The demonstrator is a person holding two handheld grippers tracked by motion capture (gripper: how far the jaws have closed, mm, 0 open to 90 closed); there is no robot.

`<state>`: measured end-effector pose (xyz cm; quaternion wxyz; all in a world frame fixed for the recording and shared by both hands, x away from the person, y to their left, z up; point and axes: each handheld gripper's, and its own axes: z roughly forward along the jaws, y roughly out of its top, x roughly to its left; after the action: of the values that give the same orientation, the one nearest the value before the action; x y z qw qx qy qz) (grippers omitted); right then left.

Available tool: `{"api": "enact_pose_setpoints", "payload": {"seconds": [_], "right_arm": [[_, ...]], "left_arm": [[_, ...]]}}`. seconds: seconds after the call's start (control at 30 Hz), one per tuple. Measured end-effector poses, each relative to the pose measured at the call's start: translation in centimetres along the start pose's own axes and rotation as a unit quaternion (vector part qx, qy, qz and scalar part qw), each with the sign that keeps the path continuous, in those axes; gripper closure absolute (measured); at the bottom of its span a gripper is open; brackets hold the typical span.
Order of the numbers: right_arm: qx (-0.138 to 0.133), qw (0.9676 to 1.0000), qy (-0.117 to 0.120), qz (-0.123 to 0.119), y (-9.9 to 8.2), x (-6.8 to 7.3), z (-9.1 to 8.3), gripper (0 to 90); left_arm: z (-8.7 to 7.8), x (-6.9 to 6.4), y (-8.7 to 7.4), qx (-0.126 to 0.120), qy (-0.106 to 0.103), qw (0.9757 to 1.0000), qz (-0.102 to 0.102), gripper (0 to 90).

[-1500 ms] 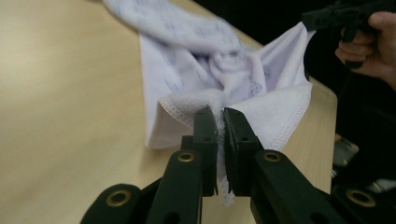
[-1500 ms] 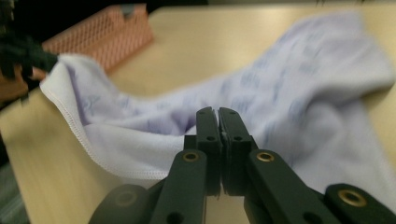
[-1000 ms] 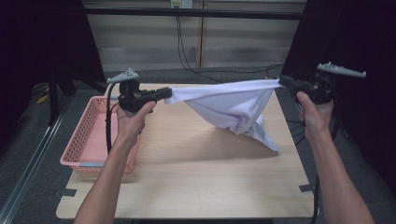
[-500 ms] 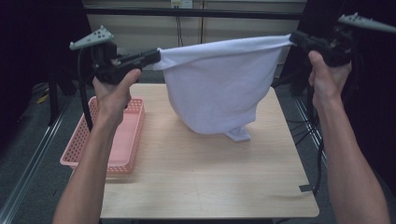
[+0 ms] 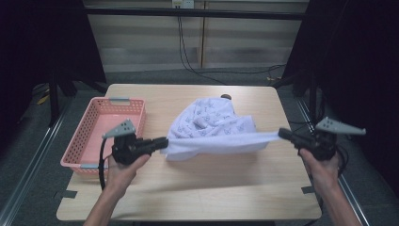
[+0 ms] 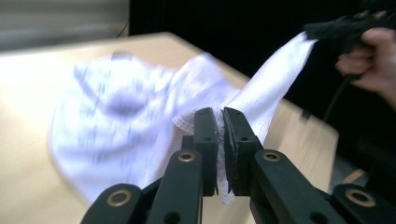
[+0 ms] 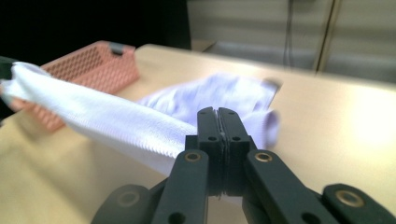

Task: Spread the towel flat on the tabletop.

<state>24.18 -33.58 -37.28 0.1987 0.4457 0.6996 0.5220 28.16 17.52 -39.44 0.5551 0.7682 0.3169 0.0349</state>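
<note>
Left gripper point(image 5: 162, 142): jaws clenched on one end of the white garment's point(image 5: 211, 129) near hem; in the left gripper view a frayed strip of cloth is pinched between the pads point(image 6: 206, 140). Right gripper point(image 5: 282, 133): jaws clamped tight on the other end of the same hem, the fabric running off to the side from between its fingers point(image 7: 208, 135) in the right gripper view. Between the two, the hem is drawn into a taut band just above the wooden table point(image 5: 197, 188). Beyond it the printed body of the garment lies bunched toward the far middle of the tabletop, rumpled, with what looks like a neck label showing. Pink basket point(image 5: 101, 127) sits at the left edge, just behind the left gripper, holding nothing that I can see. Risks, as judgement: both grips take little cloth, so a harder pull could slip an end free and collapse the spread. Lowering with the body still bunched would likely trap wrinkles. A leftward swing could snag cloth on the basket rim.
</note>
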Motion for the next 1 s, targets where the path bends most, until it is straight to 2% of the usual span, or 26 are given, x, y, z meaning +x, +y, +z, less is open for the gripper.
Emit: {"api": "enact_pose_setpoints", "payload": {"seconds": [0.03, 0.07, 0.1, 0.13, 0.17, 0.23, 0.3, 0.4, 0.47, 0.5, 0.53, 0.57, 0.6, 0.63, 0.67, 0.7, 0.77, 0.8, 0.87, 0.9, 0.97, 1.0], "right_arm": [[0.013, 0.9999, 0.001, 0.003, -1.3, 0.2, 0.0, 88.9], [0.02, 0.9998, 0.002, 0.007, -2.6, 0.3, 0.1, 88.8], [0.027, 0.9995, 0.008, 0.013, -3.9, 0.5, 0.1, 88.8], [0.035, 0.9992, 0.01, 0.02, -5.1, 0.8, 0.2, 88.8], [0.039, 0.9989, 0.009, 0.023, -6.3, 1.1, 0.1, 88.8], [0.056, 0.9981, 0.014, 0.024, -8.1, 2.0, -0.4, 88.8], [0.081, 0.9963, 0.02, 0.017, -9.4, 3.1, -1.0, 88.7], [0.106, 0.9938, 0.03, 0.016, -11.0, 4.4, -2.2, 88.2], [0.118, 0.9921, 0.041, 0.005, -11.3, 5.1, -2.7, 84.5], [0.122, 0.9916, 0.043, 0.011, -11.2, 5.3, -2.8, 78.7], [0.122, 0.9918, 0.039, 0.004, -11.2, 5.5, -2.7, 71.5], [0.125, 0.9916, 0.031, -0.006, -11.2, 5.5, -2.4, 68.0], [0.129, 0.9913, 0.024, -0.005, -11.3, 5.4, -2.1, 64.9], [0.129, 0.9914, 0.022, 0.002, -11.3, 5.2, -1.8, 62.3], [0.129, 0.9914, 0.023, 0.002, -11.2, 4.9, -1.5, 60.2], [0.129, 0.9914, 0.02, -0.001, -11.1, 4.8, -1.3, 60.0], [0.131, 0.9911, 0.02, -0.012, -10.8, 4.3, -0.5, 58.4], [0.135, 0.9906, 0.019, -0.009, -10.7, 4.1, 0.1, 57.4], [0.148, 0.9884, 0.024, -0.025, -10.4, 3.6, 1.7, 57.1], [0.151, 0.9879, 0.019, -0.031, -10.2, 3.4, 2.6, 56.2], [0.159, 0.9862, 0.022, -0.038, -9.8, 2.8, 4.4, 55.5], [0.162, 0.9856, 0.017, -0.046, -9.5, 2.6, 5.2, 55.1]], "left_arm": [[0.2, -0.1, -1.1, 0.004, 0.004, 1.0, -0.001, 84.7], [0.4, -0.2, -2.2, 0.008, 0.004, 0.9999, -0.011, 84.7], [0.8, -0.2, -3.4, 0.022, 0.001, 0.9996, -0.018, 84.7], [1.1, -0.5, -4.5, 0.041, 0.001, 0.9991, -0.009, 84.6], [1.3, -0.7, -5.4, 0.058, 0.003, 0.9983, -0.008, 84.5], [1.2, -1.1, -6.5, 0.083, -0.004, 0.9964, -0.014, 84.3], [0.4, -1.5, -7.2, 0.095, -0.003, 0.9954, -0.008, 84.2], [-1.1, -2.1, -8.7, 0.092, -0.021, 0.995, -0.035, 84.0], [-1.5, -3.0, -9.2, 0.109, -0.023, 0.9937, -0.017, 83.3], [-1.6, -3.3, -9.3, 0.105, -0.026, 0.994, -0.01, 81.5], [-1.7, -3.3, -9.2, 0.098, -0.029, 0.9947, -0.011, 77.0], [-1.7, -3.1, -9.1, 0.09, -0.026, 0.9954, -0.02, 70.9], [-1.7, -2.8, -8.8, 0.084, -0.017, 0.9959, -0.029, 65.8], [-1.4, -2.4, -8.5, 0.085, -0.017, 0.9959, -0.025, 65.5], [-1.1, -2.1, -8.2, 0.086, -0.014, 0.9961, -0.013, 64.5], [-0.7, -1.8, -7.9, 0.086, -0.014, 0.9961, -0.011, 63.5], [0.7, -0.8, -7.4, 0.095, -0.007, 0.9954, -0.011, 64.4], [1.6, -0.4, -7.2, 0.105, -0.003, 0.9945, -0.009, 65.3], [3.4, 0.1, -6.6, 0.126, -0.001, 0.992, 0.014, 66.2], [4.2, 0.5, -6.3, 0.133, -0.005, 0.991, 0.012, 67.2], [5.9, 1.2, -6.0, 0.14, 0.001, 0.99, 0.014, 67.5], [6.8, 1.6, -5.9, 0.155, 0.001, 0.9878, 0.021, 66.4]]}}
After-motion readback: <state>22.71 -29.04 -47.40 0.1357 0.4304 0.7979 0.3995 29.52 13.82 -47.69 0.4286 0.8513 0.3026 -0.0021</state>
